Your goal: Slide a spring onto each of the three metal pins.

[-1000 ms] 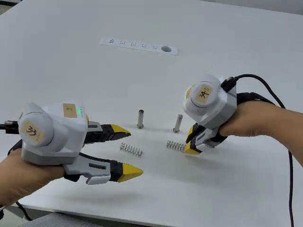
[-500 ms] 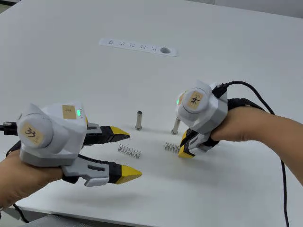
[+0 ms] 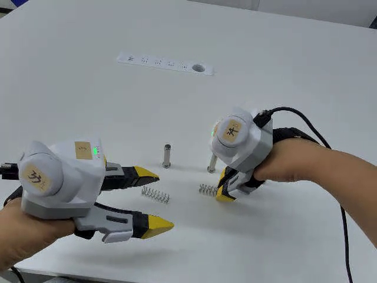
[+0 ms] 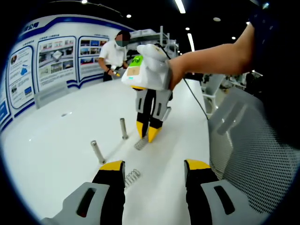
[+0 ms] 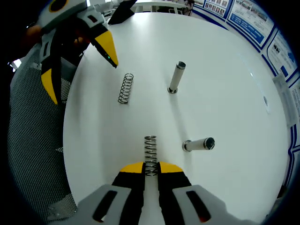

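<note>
White surface [image 3: 88, 106]: left pin [image 3: 167, 156] and right pin [image 3: 212, 163] upright.
Right claw [image 5: 151, 166] closed on one end of right spring [image 5: 150, 151], lying beside right pin; left claw [image 4: 154, 164] wide open, left spring [image 4: 132, 177] lying loose near its tips.

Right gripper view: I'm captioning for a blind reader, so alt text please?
The yellow-tipped right gripper pinches one end of a small coiled metal spring on a white table. Two silver metal pins stand beyond, near a second spring.
</note>
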The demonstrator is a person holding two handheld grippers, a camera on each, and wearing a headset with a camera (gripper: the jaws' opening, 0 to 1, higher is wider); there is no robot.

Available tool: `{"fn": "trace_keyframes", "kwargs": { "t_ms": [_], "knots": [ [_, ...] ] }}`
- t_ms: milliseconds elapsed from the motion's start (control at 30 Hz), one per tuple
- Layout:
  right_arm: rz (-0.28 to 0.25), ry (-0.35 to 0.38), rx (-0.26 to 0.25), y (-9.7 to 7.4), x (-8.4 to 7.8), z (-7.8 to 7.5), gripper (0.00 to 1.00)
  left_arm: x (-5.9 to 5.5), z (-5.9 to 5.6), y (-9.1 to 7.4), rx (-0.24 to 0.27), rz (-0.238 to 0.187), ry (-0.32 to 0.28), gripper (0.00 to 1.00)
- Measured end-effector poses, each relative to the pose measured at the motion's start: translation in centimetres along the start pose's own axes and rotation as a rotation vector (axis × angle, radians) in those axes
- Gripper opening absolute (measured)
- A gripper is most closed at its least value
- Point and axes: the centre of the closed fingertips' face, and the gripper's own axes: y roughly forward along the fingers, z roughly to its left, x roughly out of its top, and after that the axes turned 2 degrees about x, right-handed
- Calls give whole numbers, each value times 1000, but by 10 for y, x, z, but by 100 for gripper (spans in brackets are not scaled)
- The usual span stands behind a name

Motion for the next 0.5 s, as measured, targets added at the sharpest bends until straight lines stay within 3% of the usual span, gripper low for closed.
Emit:
{"fn": "trace_keyframes", "kwargs": {
  "t_ms": [500],
  "knots": [
    [-18, -20, 19, -24, 13, 17, 11, 0, -2, 4, -21, 6, 15, 49]
  ]
}}
